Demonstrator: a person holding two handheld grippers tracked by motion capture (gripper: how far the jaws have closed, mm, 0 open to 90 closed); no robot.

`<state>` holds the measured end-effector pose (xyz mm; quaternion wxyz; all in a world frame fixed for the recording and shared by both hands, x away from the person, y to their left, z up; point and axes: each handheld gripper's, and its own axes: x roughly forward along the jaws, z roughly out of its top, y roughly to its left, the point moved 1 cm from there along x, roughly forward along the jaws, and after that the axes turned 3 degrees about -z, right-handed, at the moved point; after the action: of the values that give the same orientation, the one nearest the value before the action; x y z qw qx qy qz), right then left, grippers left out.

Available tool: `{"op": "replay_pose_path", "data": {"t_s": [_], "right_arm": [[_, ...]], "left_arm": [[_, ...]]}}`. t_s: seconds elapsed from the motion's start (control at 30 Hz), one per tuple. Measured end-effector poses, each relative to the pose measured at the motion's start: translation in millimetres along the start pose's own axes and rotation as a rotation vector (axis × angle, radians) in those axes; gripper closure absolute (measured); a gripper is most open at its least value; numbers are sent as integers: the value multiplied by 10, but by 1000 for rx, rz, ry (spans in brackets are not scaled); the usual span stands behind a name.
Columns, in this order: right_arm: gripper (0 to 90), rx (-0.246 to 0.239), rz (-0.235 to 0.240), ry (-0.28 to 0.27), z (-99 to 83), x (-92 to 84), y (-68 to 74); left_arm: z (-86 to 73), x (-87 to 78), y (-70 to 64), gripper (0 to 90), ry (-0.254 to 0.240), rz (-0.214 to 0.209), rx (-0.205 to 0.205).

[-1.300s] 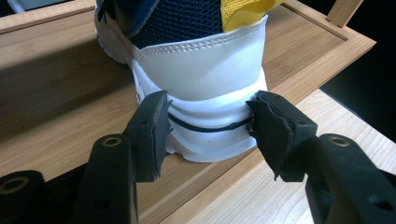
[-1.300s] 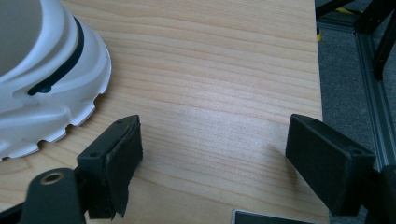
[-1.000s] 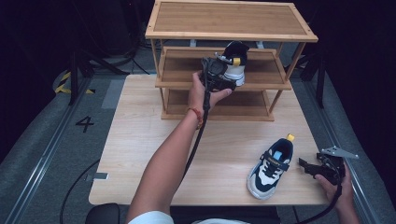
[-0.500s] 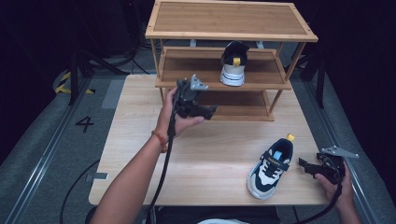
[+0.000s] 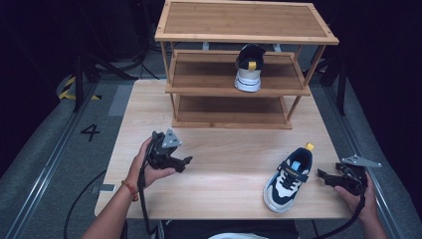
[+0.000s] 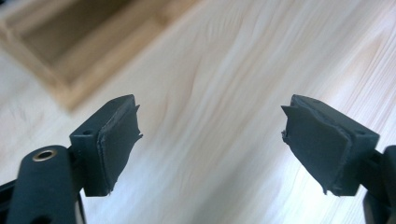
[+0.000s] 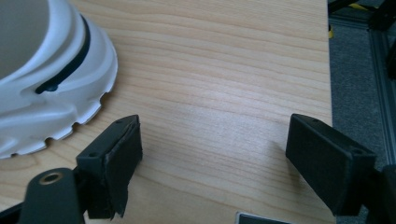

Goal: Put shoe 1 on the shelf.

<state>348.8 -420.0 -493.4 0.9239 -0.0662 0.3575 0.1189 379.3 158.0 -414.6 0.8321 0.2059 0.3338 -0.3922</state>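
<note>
A dark sneaker with a white sole and yellow tab point(image 5: 249, 69) stands on the middle shelf of the wooden rack point(image 5: 239, 89). Its mate, a white, black and blue sneaker point(image 5: 288, 178), lies on the table at the front right. My left gripper point(image 5: 186, 162) hovers low over the table's left front, far from both shoes. Its jaws have just been opening and stand open point(image 6: 210, 126) with nothing between them. My right gripper point(image 5: 323, 175) rests open at the right edge, pointing at the table sneaker, whose white sole point(image 7: 46, 93) lies just left of the jaws point(image 7: 212, 140).
The three-tier rack takes up the back half of the light wooden table point(image 5: 224, 149). The rack's bottom frame point(image 6: 70, 60) lies ahead of the left gripper. Past the table's right edge point(image 7: 327, 70) lies grey floor with a metal rail point(image 7: 378, 70).
My left hand drew back from the middle shelf, leaving the dark sneaker there, and came down to the table's left front. The right gripper stayed in place.
</note>
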Motion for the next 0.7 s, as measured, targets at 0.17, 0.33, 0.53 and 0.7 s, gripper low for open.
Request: {"op": "replay_pose_path", "data": {"t_s": [0.17, 0.33, 0.53, 0.7], "right_arm": [[242, -28, -43, 4, 26, -21, 32], [256, -112, -2, -20, 158, -146, 219], [257, -175, 38, -28, 273, -211, 358], [297, -205, 65, -79, 431, -392, 286]], "left_arm": [[-437, 27, 64, 202, 60, 20, -36], [-707, 68, 68, 202, 103, 17, -67], [-742, 130, 0, 200, 97, -27, -60], [-768, 195, -23, 183, 96, -65, -87]]}}
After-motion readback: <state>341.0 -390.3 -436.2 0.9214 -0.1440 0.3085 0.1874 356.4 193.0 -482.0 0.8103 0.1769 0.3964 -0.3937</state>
